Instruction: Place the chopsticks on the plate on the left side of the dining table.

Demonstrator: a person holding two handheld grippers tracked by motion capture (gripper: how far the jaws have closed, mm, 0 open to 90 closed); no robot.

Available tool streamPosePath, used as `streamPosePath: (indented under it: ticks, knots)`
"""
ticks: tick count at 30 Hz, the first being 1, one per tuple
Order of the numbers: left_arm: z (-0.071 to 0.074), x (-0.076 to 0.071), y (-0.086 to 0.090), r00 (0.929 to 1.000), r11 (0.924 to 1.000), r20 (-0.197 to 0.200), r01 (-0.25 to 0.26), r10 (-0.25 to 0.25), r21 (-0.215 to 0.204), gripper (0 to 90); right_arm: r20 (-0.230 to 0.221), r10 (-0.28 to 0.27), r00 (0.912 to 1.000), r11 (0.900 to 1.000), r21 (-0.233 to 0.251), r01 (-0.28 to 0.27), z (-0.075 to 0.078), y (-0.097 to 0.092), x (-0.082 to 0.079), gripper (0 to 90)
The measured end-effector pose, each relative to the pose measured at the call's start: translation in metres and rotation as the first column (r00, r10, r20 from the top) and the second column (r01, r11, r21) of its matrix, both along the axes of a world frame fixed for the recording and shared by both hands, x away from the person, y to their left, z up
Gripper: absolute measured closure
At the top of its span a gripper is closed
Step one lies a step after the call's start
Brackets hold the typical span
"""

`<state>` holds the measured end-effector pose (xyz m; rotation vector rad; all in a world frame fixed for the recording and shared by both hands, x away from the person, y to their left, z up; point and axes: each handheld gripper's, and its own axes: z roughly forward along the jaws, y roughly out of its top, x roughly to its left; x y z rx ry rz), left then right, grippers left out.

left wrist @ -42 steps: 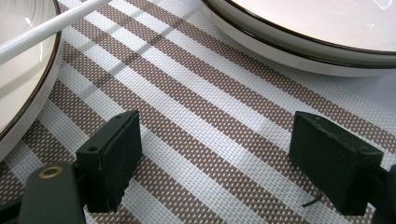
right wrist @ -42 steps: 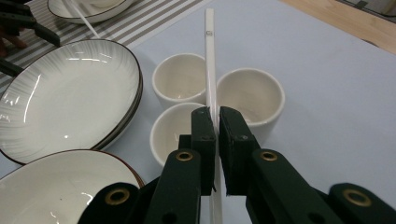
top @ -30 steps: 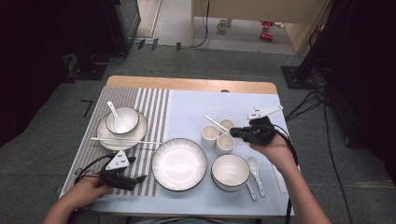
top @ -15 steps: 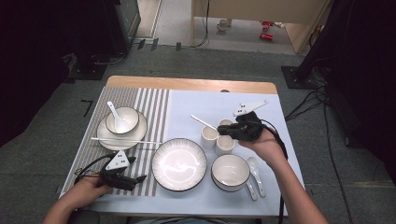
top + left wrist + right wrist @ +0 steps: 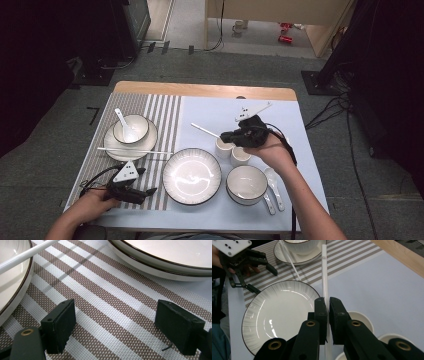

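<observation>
A chopstick is carried above the large plate

The white chopstick (image 5: 324, 272) is clamped in the right claw (image 5: 328, 305), held over the large plate's (image 5: 192, 176) far-right rim beside two small cups (image 5: 223, 148). The left claw (image 5: 115, 326) is rested released on the striped mat (image 5: 105, 305), left of that plate. The stick should be kept level, clear of the cups.

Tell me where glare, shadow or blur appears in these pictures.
High view: soft glare on the large white dark-rimmed plate; dark room edges. Left gripper view: faint shadow bands cross the brown-and-white striped woven placemat; sharp weave. Right gripper view: the right gripper, shut on the white chopstick, looks blurred nearest the camera.
</observation>
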<state>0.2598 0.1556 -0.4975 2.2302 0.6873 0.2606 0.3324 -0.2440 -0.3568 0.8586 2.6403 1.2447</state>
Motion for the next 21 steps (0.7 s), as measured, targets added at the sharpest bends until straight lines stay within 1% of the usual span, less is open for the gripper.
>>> streamPosePath:
  ticks: [1,2,10,17,18,21]
  knots:
    - [0.000,0.000,0.000,1.0000,1.0000,0.000,0.000,0.000,0.000,17.1,0.000,0.000,1.0000,1.0000,0.000,0.000,0.000,0.000,0.000,85.3]
    - [0.000,0.000,0.000,1.0000,1.0000,0.000,0.000,0.000,0.000,17.1,0.004,0.012,0.9999,0.9999,-0.001,-0.012,0.001,0.005,0.001,85.3]
    - [0.000,0.000,0.000,1.0000,1.0000,0.000,0.000,0.000,0.001,17.1,0.006,0.049,0.9988,0.9988,0.003,-0.049,0.003,0.022,0.004,85.3]
    - [0.000,0.000,0.000,1.0000,1.0000,0.001,0.000,0.000,0.001,17.1,-0.005,0.060,0.9982,0.9982,-0.001,-0.060,0.003,0.031,0.006,85.3]
    - [0.000,0.000,0.000,1.0000,1.0000,0.001,0.000,0.000,0.001,17.1,-0.011,0.063,0.9980,0.9980,-0.003,-0.063,0.003,0.034,0.007,85.3]
    - [0.000,0.000,0.000,1.0000,1.0000,0.001,-0.001,0.001,0.000,17.1,-0.009,0.071,0.9974,0.9975,0.000,-0.071,0.003,0.038,0.008,85.3]
